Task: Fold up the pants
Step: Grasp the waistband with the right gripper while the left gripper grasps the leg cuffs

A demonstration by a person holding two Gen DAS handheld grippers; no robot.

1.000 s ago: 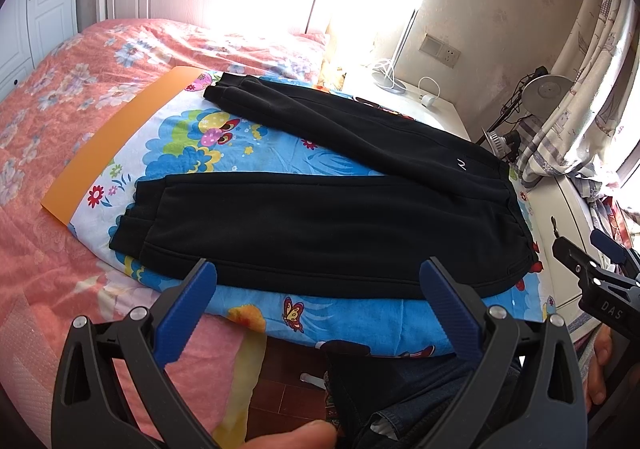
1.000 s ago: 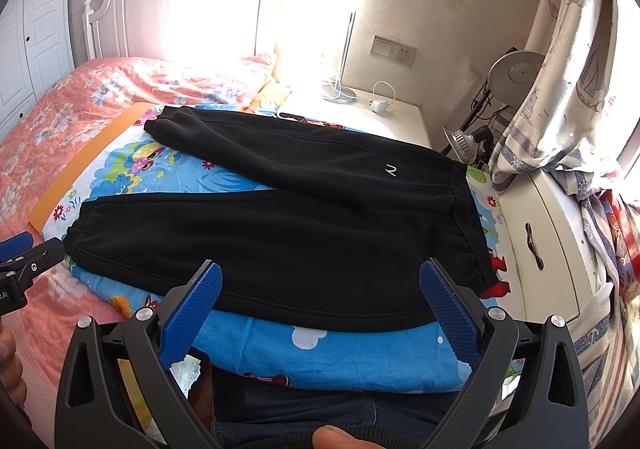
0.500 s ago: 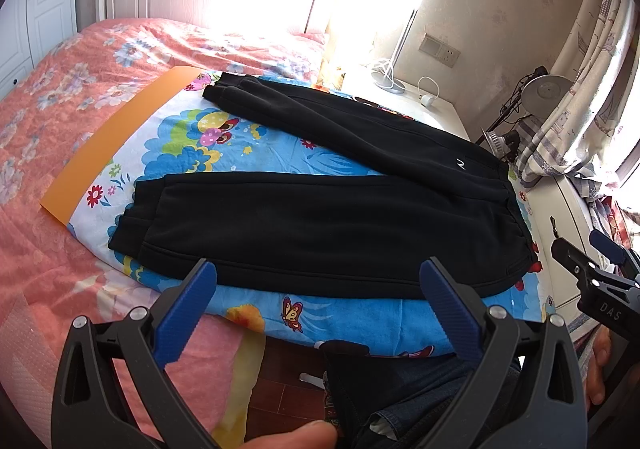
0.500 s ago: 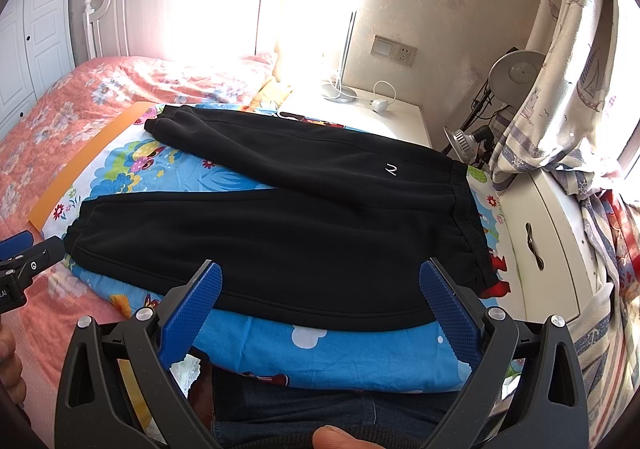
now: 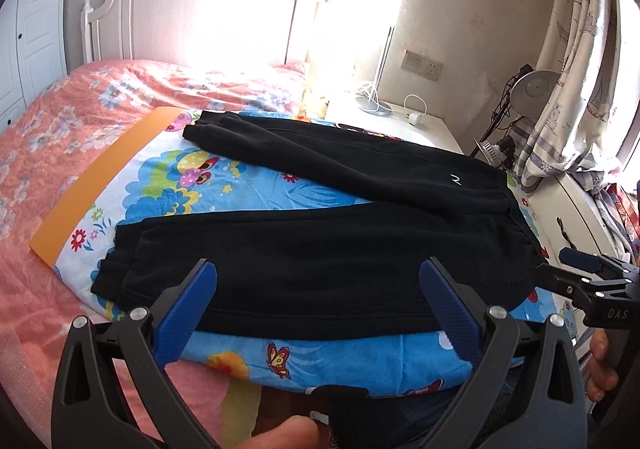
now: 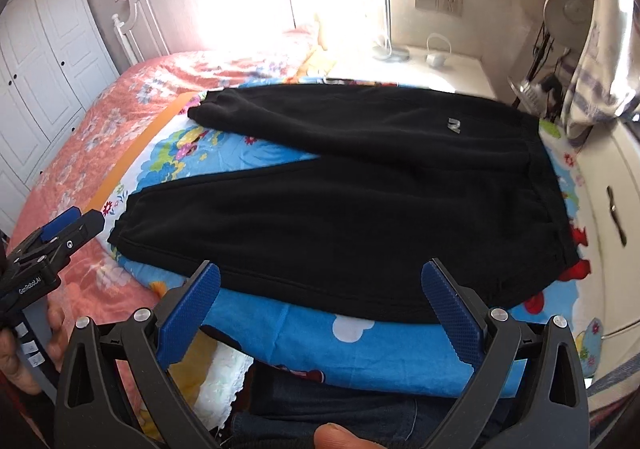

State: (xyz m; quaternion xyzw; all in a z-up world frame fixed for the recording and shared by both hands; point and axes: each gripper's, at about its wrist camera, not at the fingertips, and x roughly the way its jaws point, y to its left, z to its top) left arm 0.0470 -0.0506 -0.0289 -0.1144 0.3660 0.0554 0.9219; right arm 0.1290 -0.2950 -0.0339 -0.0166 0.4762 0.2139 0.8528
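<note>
Black pants [image 5: 320, 249] lie flat on a blue cartoon-print cloth [image 5: 224, 185] on the bed, waistband to the right, both legs spread apart toward the left. They also show in the right wrist view [image 6: 352, 205]. My left gripper [image 5: 320, 309] is open and empty, just above the near edge of the near leg. My right gripper [image 6: 320, 305] is open and empty, above the near edge close to the waistband. The right gripper's tip shows in the left wrist view [image 5: 576, 269], beside the waistband. The left gripper's tip shows in the right wrist view [image 6: 68, 229], beside the near leg cuff.
An orange board [image 5: 104, 177] lies under the cloth's left edge on the pink floral bedspread [image 5: 48, 129]. A white nightstand [image 5: 408, 125] with a lamp stands behind. A white cabinet [image 6: 608, 209] and curtain [image 5: 568, 89] are at right. The bed's near edge is under my grippers.
Both grippers have moved forward and closer to the pants, the right one more. The pants have not moved. Both stay open.
</note>
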